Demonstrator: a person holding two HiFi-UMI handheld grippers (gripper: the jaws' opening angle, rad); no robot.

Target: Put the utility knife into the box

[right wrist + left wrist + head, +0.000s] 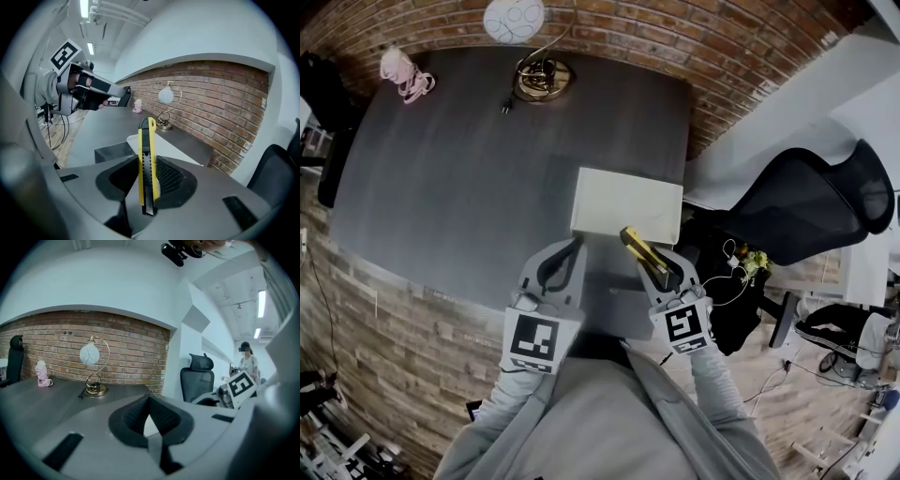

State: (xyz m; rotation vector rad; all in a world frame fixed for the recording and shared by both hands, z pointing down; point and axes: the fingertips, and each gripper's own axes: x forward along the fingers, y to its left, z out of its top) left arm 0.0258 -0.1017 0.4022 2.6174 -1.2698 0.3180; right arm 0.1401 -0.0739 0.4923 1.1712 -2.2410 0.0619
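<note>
Currently the right gripper (147, 182) is pinching the yellow-and-black plastic utility knife (146, 157) upright between its jaws, holding it at the near edge of the flat white rectangular box (623, 200), which is lying on the dark grey table (459, 173). The left gripper (149, 398) is hovering alongside, jaws pressed together on nothing.

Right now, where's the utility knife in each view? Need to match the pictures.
Head view: utility knife just right of centre, clamped in the right gripper, at the near edge of the white box.
Left gripper view: not in it.
Right gripper view: dead centre, standing upright between the jaws.
Shared landmark: the globe lamp by the brick wall.
</note>
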